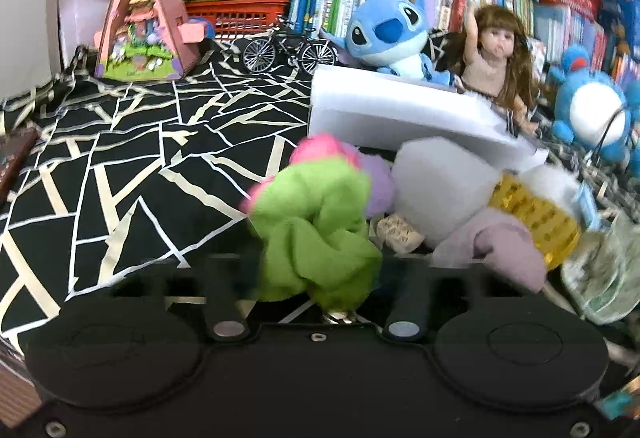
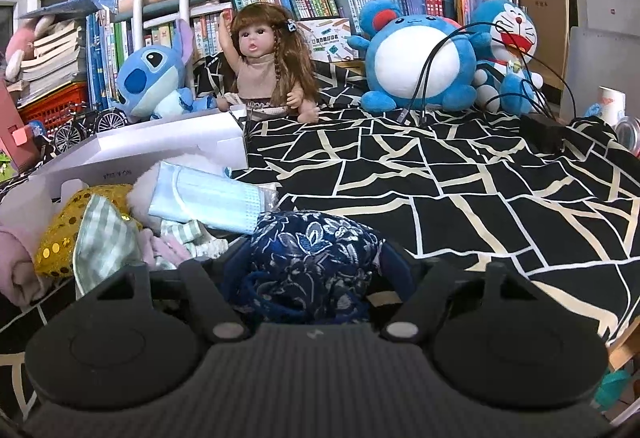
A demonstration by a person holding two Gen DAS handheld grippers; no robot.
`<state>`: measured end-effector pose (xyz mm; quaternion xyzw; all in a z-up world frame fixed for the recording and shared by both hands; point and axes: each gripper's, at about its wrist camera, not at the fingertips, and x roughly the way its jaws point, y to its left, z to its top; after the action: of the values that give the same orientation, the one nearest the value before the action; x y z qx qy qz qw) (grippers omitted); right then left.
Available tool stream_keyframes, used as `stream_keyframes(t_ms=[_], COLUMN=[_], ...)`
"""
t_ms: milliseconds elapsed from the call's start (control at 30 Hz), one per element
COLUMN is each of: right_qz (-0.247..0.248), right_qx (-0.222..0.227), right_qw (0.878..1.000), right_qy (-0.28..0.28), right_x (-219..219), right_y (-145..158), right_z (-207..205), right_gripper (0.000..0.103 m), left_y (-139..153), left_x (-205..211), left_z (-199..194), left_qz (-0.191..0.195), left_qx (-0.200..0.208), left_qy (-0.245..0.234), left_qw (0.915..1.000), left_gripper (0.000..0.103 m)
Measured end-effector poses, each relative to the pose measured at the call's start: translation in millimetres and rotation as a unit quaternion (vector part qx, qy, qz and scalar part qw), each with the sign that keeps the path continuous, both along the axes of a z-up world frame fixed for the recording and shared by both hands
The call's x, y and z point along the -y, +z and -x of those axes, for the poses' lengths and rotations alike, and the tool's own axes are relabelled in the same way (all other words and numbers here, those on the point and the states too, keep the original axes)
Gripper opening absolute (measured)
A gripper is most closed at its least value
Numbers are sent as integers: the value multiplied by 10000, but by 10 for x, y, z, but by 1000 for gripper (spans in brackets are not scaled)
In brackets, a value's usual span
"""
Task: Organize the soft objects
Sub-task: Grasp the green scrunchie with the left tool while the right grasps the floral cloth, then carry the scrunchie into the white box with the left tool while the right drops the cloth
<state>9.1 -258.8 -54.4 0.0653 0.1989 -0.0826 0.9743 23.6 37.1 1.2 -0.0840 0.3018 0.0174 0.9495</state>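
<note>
My left gripper (image 1: 316,270) is shut on a green, pink and lilac fabric scrunchie (image 1: 316,226) and holds it just left of a white box (image 1: 392,110). The box holds a white fluffy item (image 1: 440,182), a gold sequin piece (image 1: 532,214) and a mauve cloth (image 1: 496,246). My right gripper (image 2: 314,270) is shut on a navy floral fabric pouch (image 2: 316,258), right of the same white box (image 2: 160,150). In that view the box shows a pack of blue face masks (image 2: 208,198), the gold sequin piece (image 2: 60,238) and a green checked cloth (image 2: 104,238).
A black cloth with cream lines (image 2: 460,190) covers the table. A Stitch plush (image 1: 388,34), a doll (image 2: 264,66), a blue round plush (image 2: 416,62) and a Doraemon plush (image 2: 508,50) sit at the back before bookshelves. A toy bicycle (image 1: 288,50) and pink toy house (image 1: 144,18) stand back left. Black cables (image 2: 480,70) lie right.
</note>
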Motion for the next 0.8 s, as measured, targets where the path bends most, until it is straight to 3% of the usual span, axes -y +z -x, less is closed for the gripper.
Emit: stream_keyframes(t_ms=[67,200,333,533,800], right_qz=[-95,-79,-49,-207,-768], right_qx=[63,168,265,377,197], right_qw=[9999,9998,9996,9987,9940], right_qy=[37,35,78,262,749], right_x=[31,77,101,125,130], right_y=[44,156,283,483,866], right_z=[24,28,-20,-139,-525], right_gripper=[63,57,56,56,56], left_y=[86,325,505,710,1029], left_x=[-94,-110,-152,-237,-192], left_z=[-2,51,13,-233,-710], left_qz=[245,-234,-241,-11,232], left_qx=[-2,403,597,547,469], left_qy=[-27,-87,-122,-218,-597], left_qw=[9997,9989,9978,9983,9968], left_gripper=[34,34,34,34,34])
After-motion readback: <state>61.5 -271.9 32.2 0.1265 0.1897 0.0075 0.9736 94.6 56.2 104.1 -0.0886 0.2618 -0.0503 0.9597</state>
